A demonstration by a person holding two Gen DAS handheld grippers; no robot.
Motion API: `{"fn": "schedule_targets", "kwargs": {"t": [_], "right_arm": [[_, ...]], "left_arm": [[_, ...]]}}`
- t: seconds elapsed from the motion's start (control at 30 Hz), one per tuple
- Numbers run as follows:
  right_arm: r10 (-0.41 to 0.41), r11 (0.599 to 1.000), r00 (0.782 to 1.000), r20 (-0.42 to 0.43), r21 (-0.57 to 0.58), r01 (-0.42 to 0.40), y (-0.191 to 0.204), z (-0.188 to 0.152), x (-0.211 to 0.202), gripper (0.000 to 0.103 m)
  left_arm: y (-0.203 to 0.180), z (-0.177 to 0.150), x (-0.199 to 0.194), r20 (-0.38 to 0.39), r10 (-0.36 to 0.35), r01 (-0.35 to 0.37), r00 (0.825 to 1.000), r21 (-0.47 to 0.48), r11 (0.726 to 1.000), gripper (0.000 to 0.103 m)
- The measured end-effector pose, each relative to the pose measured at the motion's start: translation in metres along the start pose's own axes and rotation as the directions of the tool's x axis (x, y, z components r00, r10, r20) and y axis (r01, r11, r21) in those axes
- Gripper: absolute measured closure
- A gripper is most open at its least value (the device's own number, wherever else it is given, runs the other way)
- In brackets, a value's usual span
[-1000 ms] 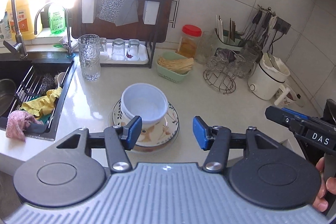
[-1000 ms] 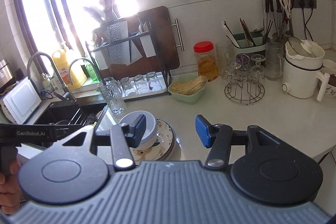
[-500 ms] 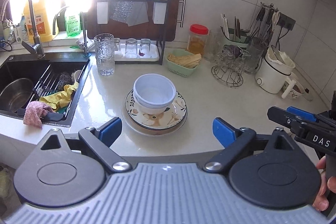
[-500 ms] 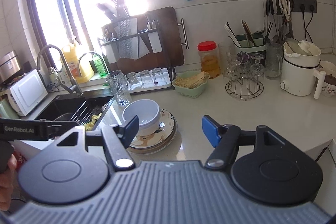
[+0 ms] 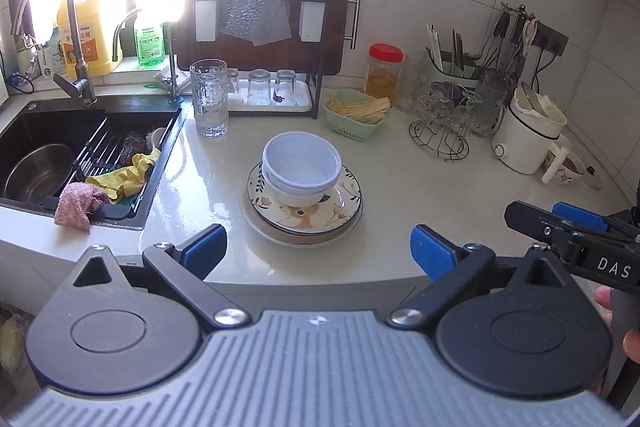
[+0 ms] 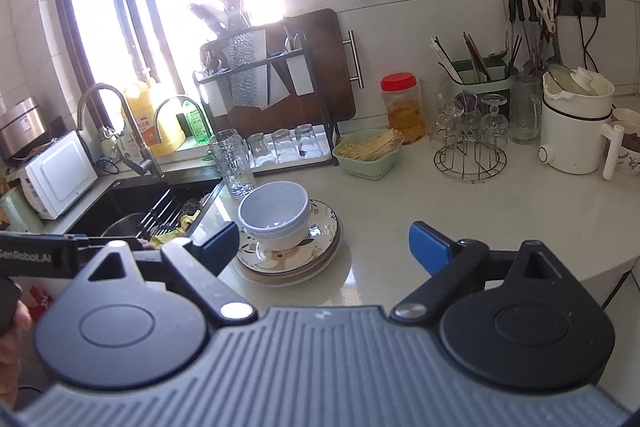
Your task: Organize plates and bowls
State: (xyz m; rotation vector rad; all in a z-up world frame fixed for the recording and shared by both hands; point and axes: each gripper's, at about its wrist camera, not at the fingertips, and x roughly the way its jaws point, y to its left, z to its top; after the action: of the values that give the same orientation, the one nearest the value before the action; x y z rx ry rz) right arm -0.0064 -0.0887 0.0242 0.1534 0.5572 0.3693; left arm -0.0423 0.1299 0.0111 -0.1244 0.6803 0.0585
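At 9 o'clock, the sink (image 5: 60, 163) holds cloths. The left gripper (image 5: 318, 251) has just been opening; its jaws stand wide, holding nothing. At 12 o'clock, 2 nested bowls (image 5: 302, 167) sit on stacked plates (image 5: 304, 215). The right gripper (image 6: 322, 247), at 3 o'clock, likewise just spread, empty.

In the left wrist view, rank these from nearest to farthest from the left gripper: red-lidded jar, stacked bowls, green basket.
From the left gripper:
1. stacked bowls, straight ahead on the plates.
2. green basket, behind them, slightly right.
3. red-lidded jar, by the back wall.
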Motion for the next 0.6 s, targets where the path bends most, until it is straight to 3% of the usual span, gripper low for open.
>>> {"fn": "schedule_targets", "kwargs": {"t": [0.6], "right_arm": [[-0.048,0.999,0.999,-0.011,-0.007,0.048,0.0061,-0.0069,0.0012,0.01]], "left_arm": [[0.0094,-0.0017,-0.0067,0.01,0.033,-0.033,0.999,0.001,0.999,0.003]]}}
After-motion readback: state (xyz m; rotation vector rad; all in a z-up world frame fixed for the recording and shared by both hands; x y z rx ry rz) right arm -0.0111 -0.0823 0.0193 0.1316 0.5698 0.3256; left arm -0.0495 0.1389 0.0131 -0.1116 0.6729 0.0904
